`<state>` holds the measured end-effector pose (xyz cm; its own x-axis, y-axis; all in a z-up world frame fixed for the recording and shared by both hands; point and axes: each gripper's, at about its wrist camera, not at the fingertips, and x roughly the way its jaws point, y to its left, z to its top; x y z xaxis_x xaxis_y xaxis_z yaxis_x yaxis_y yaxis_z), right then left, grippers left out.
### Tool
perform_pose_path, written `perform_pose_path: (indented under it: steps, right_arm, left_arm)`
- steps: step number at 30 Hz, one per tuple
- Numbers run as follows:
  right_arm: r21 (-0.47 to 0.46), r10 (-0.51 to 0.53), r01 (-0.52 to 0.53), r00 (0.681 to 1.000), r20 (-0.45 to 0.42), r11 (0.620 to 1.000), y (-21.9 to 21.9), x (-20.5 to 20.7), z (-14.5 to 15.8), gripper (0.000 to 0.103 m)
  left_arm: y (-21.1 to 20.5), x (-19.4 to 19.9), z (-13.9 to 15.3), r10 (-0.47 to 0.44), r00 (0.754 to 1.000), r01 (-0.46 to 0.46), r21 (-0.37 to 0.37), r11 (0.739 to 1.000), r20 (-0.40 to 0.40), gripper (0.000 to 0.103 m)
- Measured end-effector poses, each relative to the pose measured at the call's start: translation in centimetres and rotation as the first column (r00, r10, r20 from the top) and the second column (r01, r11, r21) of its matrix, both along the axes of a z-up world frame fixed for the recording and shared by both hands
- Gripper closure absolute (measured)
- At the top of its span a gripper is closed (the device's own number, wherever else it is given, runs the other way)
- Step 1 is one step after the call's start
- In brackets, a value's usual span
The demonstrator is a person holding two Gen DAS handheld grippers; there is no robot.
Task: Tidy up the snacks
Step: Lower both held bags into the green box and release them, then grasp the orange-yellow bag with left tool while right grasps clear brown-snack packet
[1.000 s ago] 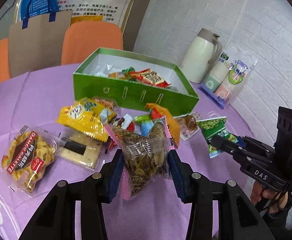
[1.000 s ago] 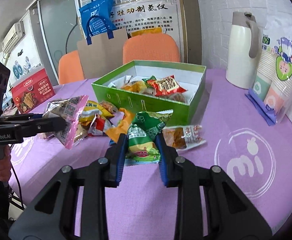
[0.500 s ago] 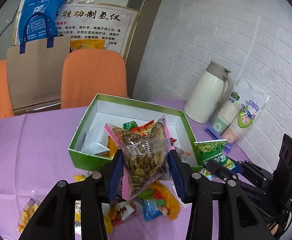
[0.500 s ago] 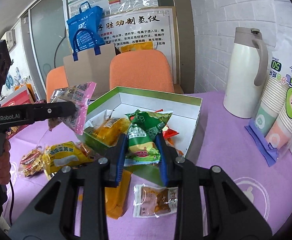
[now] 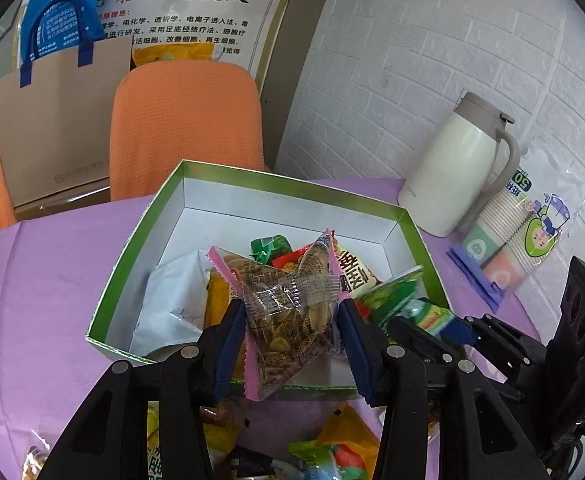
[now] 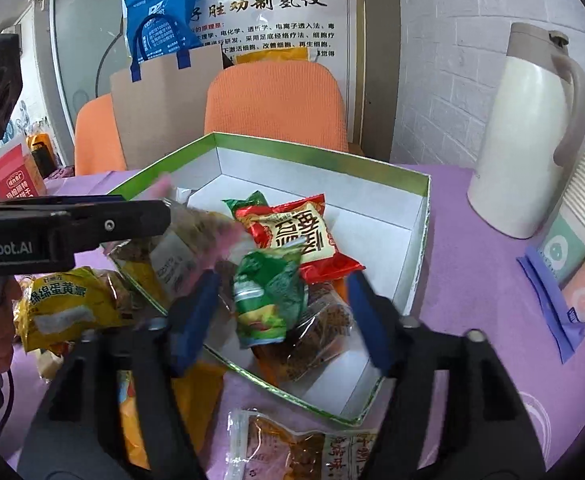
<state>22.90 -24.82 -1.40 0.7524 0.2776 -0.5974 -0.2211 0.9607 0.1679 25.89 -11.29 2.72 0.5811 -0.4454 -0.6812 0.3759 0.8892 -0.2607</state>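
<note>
A green box (image 5: 140, 232) with a white inside holds several snack packets. My left gripper (image 5: 292, 332) is shut on a clear pink-edged packet of brown snacks (image 5: 288, 312) and holds it over the box's near edge. My right gripper (image 6: 280, 312) has its jaws wide apart over the box (image 6: 420, 240). A green snack packet (image 6: 268, 296) sits between them, blurred and apart from both pads. A red packet (image 6: 296, 232) lies in the box. The left gripper's fingers (image 6: 104, 224) with the pink-edged packet (image 6: 180, 236) show at the left of the right wrist view.
A white thermos (image 5: 452, 176) and a sleeve of paper cups (image 5: 520, 232) stand to the right on the purple tablecloth (image 5: 44, 280). More packets lie outside the box: a yellow one (image 6: 64, 308) and a clear one (image 6: 312, 452). Orange chairs (image 5: 184, 120) stand behind.
Both grippers moved forward and over the box. My right gripper opened and let go of the green packet. My left gripper stays shut on the pink-edged packet.
</note>
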Motion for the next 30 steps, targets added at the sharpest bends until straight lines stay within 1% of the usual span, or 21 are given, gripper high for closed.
perform_pose_path:
  steps: [1,2,3,4,5,8,14,19,22,24,26,28,30]
  right_arm:
    - [0.0,-0.003,0.003,1.0,0.031,1.0,-0.1,-0.6,0.2,0.022]
    - [0.0,-0.002,0.002,0.999,0.042,1.0,-0.3,-0.9,0.3,0.022]
    - [0.0,-0.003,0.003,0.999,0.044,1.0,-0.5,-1.0,0.4,0.022]
    - [0.004,-0.009,0.009,0.999,0.041,1.0,-0.6,-1.1,0.4,0.021]
    - [0.009,-0.014,0.014,0.999,0.035,1.0,-0.8,-1.2,0.3,0.021]
    - [0.022,-0.023,0.023,1.0,0.014,1.0,-1.3,-1.3,0.2,0.021]
    - [0.052,-0.03,0.028,0.999,0.039,0.998,-1.9,-3.2,1.6,0.021]
    - [0.072,-0.041,0.036,0.997,0.067,0.997,-2.5,-5.4,3.1,0.021]
    - [0.088,-0.043,0.037,0.997,0.061,0.995,-2.9,-6.6,3.3,0.02]
    - [0.08,-0.041,0.038,0.999,0.034,0.996,-3.1,-7.2,2.7,0.021]
    - [0.048,-0.056,0.056,0.998,0.001,0.997,-3.2,-7.4,1.7,0.021]
    - [0.027,-0.083,0.084,0.996,-0.046,0.996,-3.5,-7.3,0.6,0.021]
    - [0.03,-0.114,0.118,0.988,-0.103,0.993,-4.2,-6.8,-0.8,0.021]
  left_arm:
    - [0.0,0.1,-0.3,0.006,1.0,-0.006,0.013,1.0,0.006,0.042]
    - [0.1,0.0,-0.4,0.022,1.0,-0.023,0.026,0.999,0.014,0.028]
    - [0.3,-0.1,-0.5,0.037,0.999,-0.038,0.03,0.999,0.025,0.02]
    - [0.5,-0.2,-0.4,0.047,0.998,-0.048,0.024,0.999,0.038,0.018]
    - [0.7,-0.3,-0.4,0.054,0.998,-0.054,0.019,0.998,0.046,0.018]
    - [0.8,-0.1,-0.5,0.066,0.997,-0.067,0.026,0.997,0.032,0.017]
    - [1.2,-1.1,-0.2,0.063,0.998,-0.064,0.035,0.997,0.029,0.017]
    - [1.7,-3.4,0.7,0.053,0.998,-0.053,0.022,0.998,0.017,0.017]
    - [2.0,-5.4,1.3,0.058,0.998,-0.059,0.029,0.998,0.016,0.017]
    - [2.2,-6.8,1.4,0.063,0.998,-0.064,0.038,0.997,0.02,0.017]
    - [2.5,-8.4,1.4,0.061,0.998,-0.062,0.031,0.998,0.03,0.017]
    - [2.8,-10.1,1.3,0.052,0.998,-0.053,0.016,0.998,0.037,0.017]
    - [3.0,-11.5,0.9,0.04,0.999,-0.041,0.016,0.999,0.032,0.017]
